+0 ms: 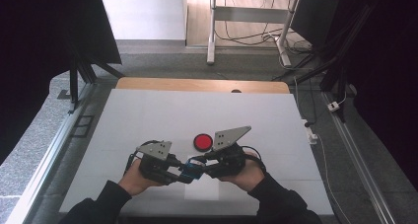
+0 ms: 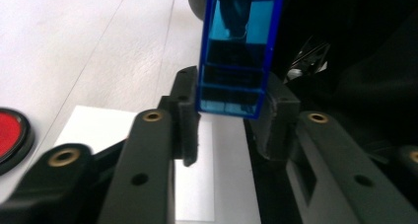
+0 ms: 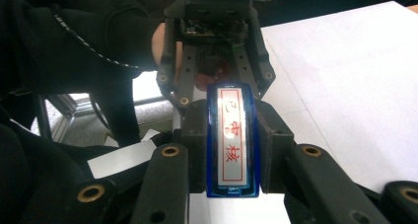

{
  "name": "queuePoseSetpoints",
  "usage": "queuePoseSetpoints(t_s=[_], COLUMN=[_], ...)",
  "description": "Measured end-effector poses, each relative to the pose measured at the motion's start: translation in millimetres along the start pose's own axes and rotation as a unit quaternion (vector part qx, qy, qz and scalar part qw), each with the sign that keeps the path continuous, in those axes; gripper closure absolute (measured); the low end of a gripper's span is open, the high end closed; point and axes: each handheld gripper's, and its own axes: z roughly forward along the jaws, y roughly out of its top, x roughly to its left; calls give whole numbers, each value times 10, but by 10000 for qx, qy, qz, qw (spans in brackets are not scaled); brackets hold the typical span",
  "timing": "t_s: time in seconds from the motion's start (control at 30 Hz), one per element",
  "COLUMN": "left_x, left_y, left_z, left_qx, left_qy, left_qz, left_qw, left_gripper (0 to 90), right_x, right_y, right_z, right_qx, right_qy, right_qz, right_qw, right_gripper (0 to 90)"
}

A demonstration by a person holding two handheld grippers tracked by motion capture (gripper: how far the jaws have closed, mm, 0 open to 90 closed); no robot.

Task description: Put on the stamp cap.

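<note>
Down at the bottom centre of the high view, your two hands meet over the white desk, and between them the blue stamp is mostly hidden. Your left gripper pinches one end of it; your right gripper pinches it too, its white label with red characters facing up. Just beyond, a red disc lies on the desk, partly covered by the grey plate.
</note>
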Motion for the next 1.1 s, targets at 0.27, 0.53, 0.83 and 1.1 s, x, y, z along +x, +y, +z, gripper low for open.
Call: queuePoseSetpoints(t_s=[0.27, 0.53, 0.83, 1.1], left_x=[-34, -71, -160, -236], left_y=[-17, -49, -58, -102], left_z=[-19, -56, -124, -237], left_qx=[135, 332, 448, 363], left_qy=[323, 771, 1294, 1513], left_qz=[-233, -426, -506, -775], left_qw=[9991, 9956, 9893, 9848], left_gripper=[511, 391, 256, 176], right_x=[-5, -1, 2, 7], right_y=[-9, -17, -19, -29], right_z=[-11, -14, -42, -49], right_qx=[25, 49, 48, 66], right_qy=[-103, -210, -354, -451], right_qz=[-7, -38, -35, 11], right_qw=[9999, 9998, 9994, 9990], right_gripper=[710, 710, 709, 708])
